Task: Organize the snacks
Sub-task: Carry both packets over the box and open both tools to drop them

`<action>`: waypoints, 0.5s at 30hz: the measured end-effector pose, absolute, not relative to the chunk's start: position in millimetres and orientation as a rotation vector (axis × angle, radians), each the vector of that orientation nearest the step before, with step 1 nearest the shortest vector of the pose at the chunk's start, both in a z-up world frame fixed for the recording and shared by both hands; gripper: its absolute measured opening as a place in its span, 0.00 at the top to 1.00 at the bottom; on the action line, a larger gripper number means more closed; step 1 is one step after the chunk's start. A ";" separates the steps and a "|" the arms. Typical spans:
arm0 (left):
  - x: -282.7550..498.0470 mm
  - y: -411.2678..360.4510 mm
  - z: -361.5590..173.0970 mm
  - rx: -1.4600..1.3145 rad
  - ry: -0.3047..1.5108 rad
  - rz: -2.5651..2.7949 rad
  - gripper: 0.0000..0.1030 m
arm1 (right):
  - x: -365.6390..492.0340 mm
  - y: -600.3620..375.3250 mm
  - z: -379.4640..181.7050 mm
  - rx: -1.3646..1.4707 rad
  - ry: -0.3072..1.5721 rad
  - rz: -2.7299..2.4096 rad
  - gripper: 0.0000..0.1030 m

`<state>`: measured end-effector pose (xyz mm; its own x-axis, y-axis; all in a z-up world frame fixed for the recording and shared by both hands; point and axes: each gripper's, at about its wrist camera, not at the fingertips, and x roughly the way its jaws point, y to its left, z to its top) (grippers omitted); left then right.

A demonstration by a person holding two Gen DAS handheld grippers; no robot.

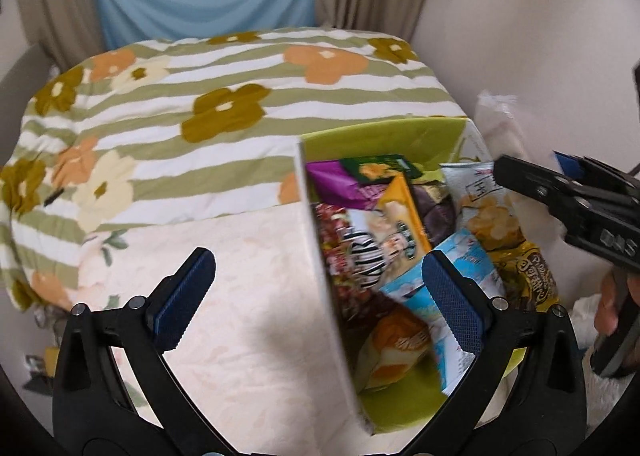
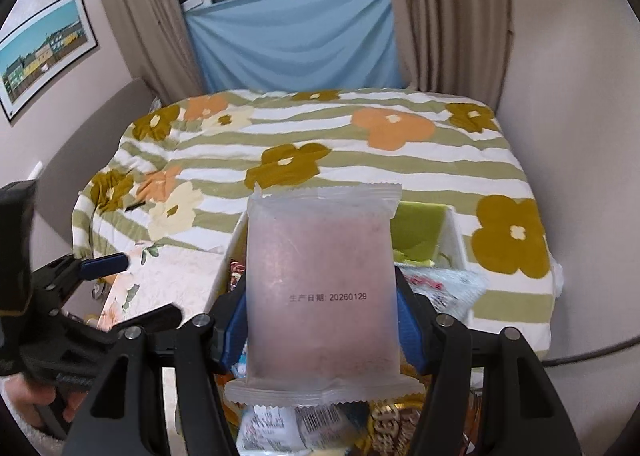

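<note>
Snack pouch (image 2: 322, 288) stands upright, pinched in my right tongs (image 2: 322, 330) above the box (image 1: 320, 256); left tongs (image 1: 316, 300) spread, straddling its wall.

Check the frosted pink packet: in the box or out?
Out. The frosted pink packet is clamped in the right gripper, held above the snack box.

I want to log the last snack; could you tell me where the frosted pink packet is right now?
In the right wrist view the frosted pink packet is held upright in the right gripper, above the snack box.
</note>
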<state>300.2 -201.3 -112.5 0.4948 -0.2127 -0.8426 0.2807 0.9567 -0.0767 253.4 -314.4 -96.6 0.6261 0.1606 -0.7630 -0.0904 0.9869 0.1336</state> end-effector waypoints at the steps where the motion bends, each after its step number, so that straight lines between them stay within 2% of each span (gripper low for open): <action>1: 297.5 -196.6 -112.1 0.075 1.009 -0.280 0.01 | 257.8 -312.0 -99.7 0.081 0.894 0.148 0.43; 4: 290.8 -186.1 -113.5 0.071 1.013 -0.243 0.01 | 269.0 -310.8 -114.8 0.098 0.944 0.165 0.42; 5: 287.9 -183.7 -114.7 0.067 1.017 -0.235 0.01 | 268.6 -312.3 -116.9 0.112 0.945 0.172 0.39; 8: 276.1 -173.1 -117.6 0.057 1.025 -0.213 0.01 | 263.0 -313.7 -119.7 0.134 0.941 0.182 0.14; 9: 272.7 -170.9 -118.1 0.057 1.026 -0.210 0.01 | 258.5 -313.7 -120.3 0.133 0.940 0.175 0.11; 15: 253.0 -158.7 -115.0 0.052 1.006 -0.220 0.01 | 231.0 -313.4 -122.4 0.152 0.941 0.132 0.11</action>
<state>253.0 -158.7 -115.0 0.5152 -0.1588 -0.8422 0.2070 0.9767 -0.0575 231.0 -313.4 -122.4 0.5820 0.1790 -0.7933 -0.0469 0.9812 0.1870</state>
